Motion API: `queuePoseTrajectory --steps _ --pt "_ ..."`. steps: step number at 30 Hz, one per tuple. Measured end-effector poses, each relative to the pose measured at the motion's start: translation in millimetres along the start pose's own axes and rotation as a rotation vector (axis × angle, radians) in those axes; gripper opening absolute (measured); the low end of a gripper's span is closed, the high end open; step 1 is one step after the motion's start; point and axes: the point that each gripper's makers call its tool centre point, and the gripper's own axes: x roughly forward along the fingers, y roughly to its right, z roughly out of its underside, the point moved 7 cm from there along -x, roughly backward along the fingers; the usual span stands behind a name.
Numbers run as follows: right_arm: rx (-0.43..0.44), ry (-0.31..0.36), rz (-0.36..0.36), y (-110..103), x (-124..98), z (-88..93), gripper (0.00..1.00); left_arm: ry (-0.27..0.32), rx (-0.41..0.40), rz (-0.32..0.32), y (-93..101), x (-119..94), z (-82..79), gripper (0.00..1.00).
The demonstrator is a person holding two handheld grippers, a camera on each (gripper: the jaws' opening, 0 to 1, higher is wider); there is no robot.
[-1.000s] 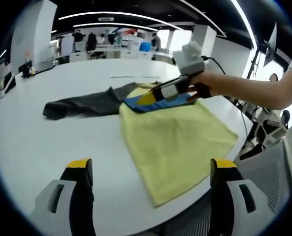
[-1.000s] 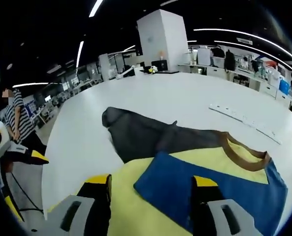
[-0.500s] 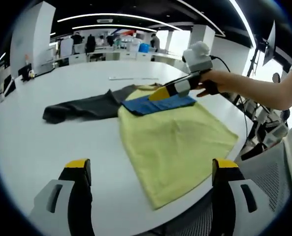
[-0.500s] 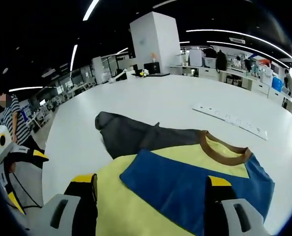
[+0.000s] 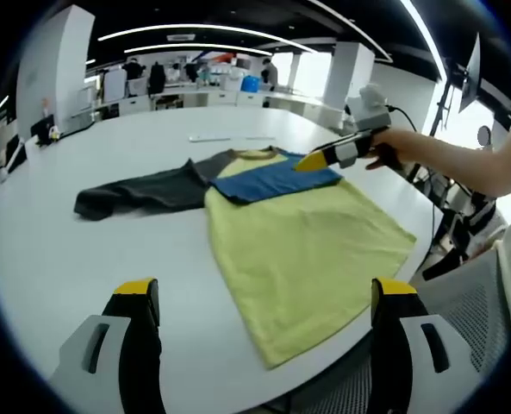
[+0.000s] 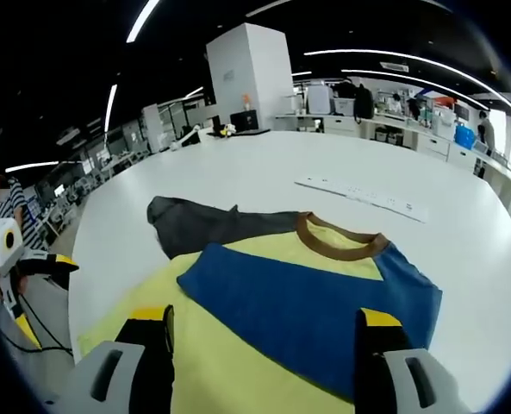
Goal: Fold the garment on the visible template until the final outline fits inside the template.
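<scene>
The left gripper (image 5: 259, 302) stands with its fingers (image 5: 139, 297) spread wide at the bottom of the left gripper view, holding nothing and raised above the near worktop edge. The right gripper (image 6: 264, 332) likewise has its fingers (image 6: 156, 323) spread wide and empty in the right gripper view, positioned just over the yellow body of the garment; in the left gripper view it appears at upper right (image 5: 324, 158), beside the blue sleeve. The T-shirt (image 5: 302, 237) lies flat at frame centre in the left gripper view: yellow body toward lower right, brown collar (image 6: 339, 243) toward the top, one blue sleeve (image 6: 311, 297) laid across the chest, and a dark grey sleeve (image 5: 139, 188) extended flat toward the left of frame. No separate template outline can be distinguished in either view. Judged step: one sleeve fold appears complete, with both grippers free between folds. The next move probably calls for gripping the dark grey sleeve at its cuff and carrying it across the chest, then folding the hem toward the collar. The white worktop (image 5: 57, 250) offers open room to the left and beyond the collar; a white strip (image 6: 358, 195) lies well apart. The hem lies close to the near worktop edge at lower right, so it could slide off.
</scene>
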Motion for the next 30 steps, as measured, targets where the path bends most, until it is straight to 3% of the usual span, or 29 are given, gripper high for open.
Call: queuePoseTrajectory --steps 15,30 --pt "0.031 -0.035 0.098 56 -46 32.9 0.72 -0.011 0.027 0.022 4.1 5 -1.7 0.99" --pt "0.076 -0.037 0.139 85 -68 50.4 0.46 -0.006 0.044 0.034 10.3 7 -7.2 0.98"
